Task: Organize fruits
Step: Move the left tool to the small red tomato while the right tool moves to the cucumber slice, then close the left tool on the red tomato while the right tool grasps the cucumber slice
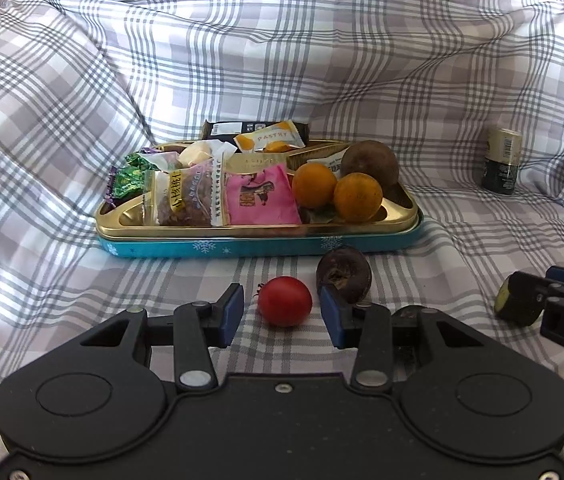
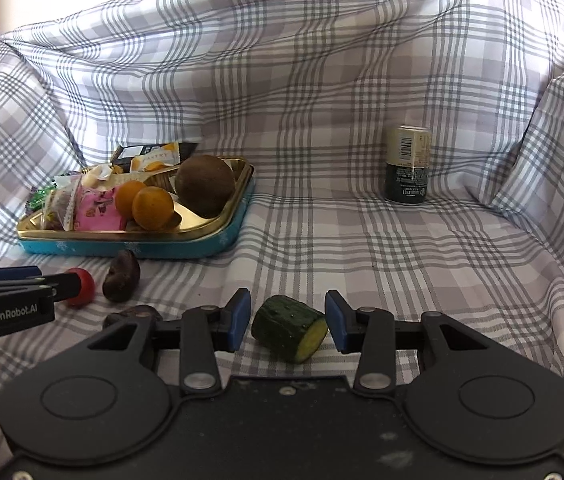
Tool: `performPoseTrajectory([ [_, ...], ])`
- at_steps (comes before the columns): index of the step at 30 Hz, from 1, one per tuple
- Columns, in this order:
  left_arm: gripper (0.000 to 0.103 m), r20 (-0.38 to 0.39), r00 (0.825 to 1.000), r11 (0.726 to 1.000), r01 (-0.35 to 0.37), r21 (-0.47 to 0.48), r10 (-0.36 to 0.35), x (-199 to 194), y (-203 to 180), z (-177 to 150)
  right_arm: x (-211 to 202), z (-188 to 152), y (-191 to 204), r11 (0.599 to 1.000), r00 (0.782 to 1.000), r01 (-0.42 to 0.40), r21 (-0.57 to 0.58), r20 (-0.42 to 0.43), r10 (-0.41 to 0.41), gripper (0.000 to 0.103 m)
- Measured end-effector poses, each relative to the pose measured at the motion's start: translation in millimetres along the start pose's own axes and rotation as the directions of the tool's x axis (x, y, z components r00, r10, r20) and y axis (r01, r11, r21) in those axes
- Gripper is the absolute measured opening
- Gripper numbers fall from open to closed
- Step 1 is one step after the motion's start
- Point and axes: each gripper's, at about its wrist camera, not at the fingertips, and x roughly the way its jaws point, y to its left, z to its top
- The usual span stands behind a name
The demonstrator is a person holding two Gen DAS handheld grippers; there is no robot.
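On the checked cloth a small red tomato (image 1: 284, 301) lies between the blue pads of my left gripper (image 1: 282, 314), which is open with a gap on either side. Just beyond the right finger sits a dark purple fruit (image 1: 344, 276), and a second dark fruit (image 1: 408, 312) is half hidden behind that finger. My right gripper (image 2: 288, 320) is shut on a cut cucumber piece (image 2: 286, 328) at cloth level, with a pad against each end. The gold tray (image 1: 257, 236) with teal sides holds two oranges (image 1: 314, 185), a brown round fruit (image 1: 370, 164) and snack packets.
A dark green and cream can (image 2: 406, 164) stands upright at the back right. The checked cloth rises in folds behind and at both sides. Between the tray (image 2: 217, 240) and the can lies flat cloth.
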Motion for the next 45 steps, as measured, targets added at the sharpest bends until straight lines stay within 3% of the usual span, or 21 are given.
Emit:
performPoseTrajectory([
  [9, 0.05, -0.012, 1.0, 1.0, -0.013, 0.006, 0.013, 8, -1, -2, 6, 0, 0, 1.0, 1.0, 0.017, 0.0, -0.003, -0.017, 0.045],
  [18, 0.052, -0.047, 0.999, 0.998, 0.002, -0.057, -0.004, 17, 6, 1, 10, 0, -1, 1.0, 1.0, 0.012, 0.0, -0.016, -0.012, 0.048],
  [33, 0.052, -0.064, 0.998, 0.997, 0.006, -0.078, -0.011, 24, 8, 2, 15, 1, -1, 1.0, 0.999, 0.011, 0.01, -0.051, -0.01, 0.051],
  [38, 0.053, -0.081, 0.996, 0.991, 0.018, -0.133, -0.029, 23, 16, 4, 9, 3, -1, 1.0, 0.998, -0.016, 0.016, -0.064, 0.017, 0.051],
  [45, 0.053, -0.079, 0.997, 0.993, 0.009, -0.119, -0.018, 24, 13, 3, -1, -4, 11, 0.997, 0.999, -0.015, -0.079, -0.04, 0.012, 0.051],
])
